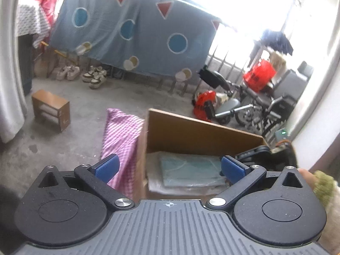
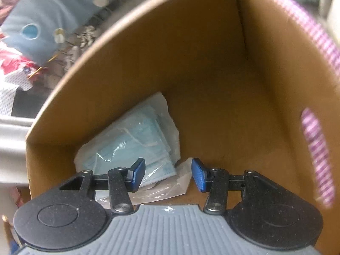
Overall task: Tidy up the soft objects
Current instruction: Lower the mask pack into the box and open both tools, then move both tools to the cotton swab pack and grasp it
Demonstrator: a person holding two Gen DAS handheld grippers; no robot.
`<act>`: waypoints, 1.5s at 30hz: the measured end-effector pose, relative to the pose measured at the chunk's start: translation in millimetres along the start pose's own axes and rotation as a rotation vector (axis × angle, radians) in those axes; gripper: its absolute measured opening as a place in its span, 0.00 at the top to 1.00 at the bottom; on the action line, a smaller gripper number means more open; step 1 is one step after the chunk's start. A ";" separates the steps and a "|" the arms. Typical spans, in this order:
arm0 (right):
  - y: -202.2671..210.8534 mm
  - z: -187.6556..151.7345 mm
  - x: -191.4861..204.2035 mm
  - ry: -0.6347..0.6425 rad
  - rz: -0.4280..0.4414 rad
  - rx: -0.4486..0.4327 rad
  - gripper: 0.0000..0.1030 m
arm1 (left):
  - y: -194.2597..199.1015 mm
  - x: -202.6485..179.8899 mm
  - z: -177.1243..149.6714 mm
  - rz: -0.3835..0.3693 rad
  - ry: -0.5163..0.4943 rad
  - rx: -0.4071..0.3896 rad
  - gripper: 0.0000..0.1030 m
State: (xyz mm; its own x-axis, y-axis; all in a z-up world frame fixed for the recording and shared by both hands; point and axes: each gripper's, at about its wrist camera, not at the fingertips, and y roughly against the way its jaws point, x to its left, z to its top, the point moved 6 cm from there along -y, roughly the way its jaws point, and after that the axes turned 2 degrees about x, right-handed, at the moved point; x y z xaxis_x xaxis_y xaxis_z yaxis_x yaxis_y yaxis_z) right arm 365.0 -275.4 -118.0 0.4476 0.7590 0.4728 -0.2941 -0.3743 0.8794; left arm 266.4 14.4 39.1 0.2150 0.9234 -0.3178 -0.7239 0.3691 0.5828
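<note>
Cardboard box (image 2: 191,53) walls filled most of the right wrist view, and the brown floor of the box was seen at the middle of the frame. A clear plastic bag of pale blue face masks (image 2: 131,136) lay flat on that floor, at the lower left of the frame, close to the left wall. The right gripper (image 2: 169,175) was seen at the bottom of the frame, pointed down into the box. Its blue pads (image 2: 139,174) were parted and nothing was gripped by them; only a loose corner of the plastic bag showed in the gap, and it was not pinched. A pink striped cloth (image 2: 314,155) was seen, blurred, along the right edge of the frame, over the rim of the box.

In the left wrist view, the left gripper (image 1: 169,167) was seen at the bottom of the frame with its blue pads (image 1: 106,166) spread wide, and nothing was held. The same box (image 1: 201,131) was seen past the pads at the middle of the frame, with the bag of masks (image 1: 189,170) inside it. The pink striped cloth (image 1: 121,136) hung just left of the box, touching its side. A small wooden shelf (image 1: 52,110) stood on the grey floor (image 1: 85,102) at the left. A big blue sheet (image 1: 127,31) with round spots hung at the top of the frame.
</note>
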 end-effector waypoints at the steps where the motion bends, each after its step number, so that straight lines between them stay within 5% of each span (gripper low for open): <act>1: -4.4 -2.3 3.6 -0.002 0.005 0.010 0.50 | 5.3 3.6 -2.8 0.001 0.012 -0.008 0.00; 7: -18.9 -11.4 33.3 -0.022 0.031 0.018 0.40 | 31.3 29.9 -30.7 0.032 0.073 -0.029 0.00; 16: -16.3 -21.0 41.0 -0.040 0.037 -0.018 0.38 | 50.4 59.6 -63.0 0.050 0.114 -0.028 0.00; 26: 74.1 -39.1 26.6 0.009 0.171 -0.143 0.38 | 84.6 56.5 -78.4 0.015 0.095 -0.119 0.00; 32: 163.7 -90.2 17.1 0.124 0.373 -0.246 0.38 | 103.8 45.0 -86.9 -0.002 0.056 -0.152 0.00; 37: 226.6 -157.5 0.6 0.272 0.519 -0.344 0.38 | 107.5 41.7 -101.1 0.007 0.067 -0.100 0.00; 42: 233.1 -236.6 -7.7 0.404 0.590 -0.378 0.40 | 107.2 42.3 -123.5 -0.003 0.082 -0.043 0.00; 45: 207.9 -274.6 -4.9 0.452 0.570 -0.360 0.51 | 104.3 38.1 -139.2 -0.016 0.066 -0.005 0.01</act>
State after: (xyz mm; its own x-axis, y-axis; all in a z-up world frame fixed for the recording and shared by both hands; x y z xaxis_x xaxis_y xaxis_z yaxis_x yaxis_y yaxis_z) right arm 69.8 -210.7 47.2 -0.2146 0.6737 0.7071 -0.6623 -0.6325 0.4016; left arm 107.9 73.6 -16.4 0.1827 0.9085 -0.3759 -0.7241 0.3830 0.5736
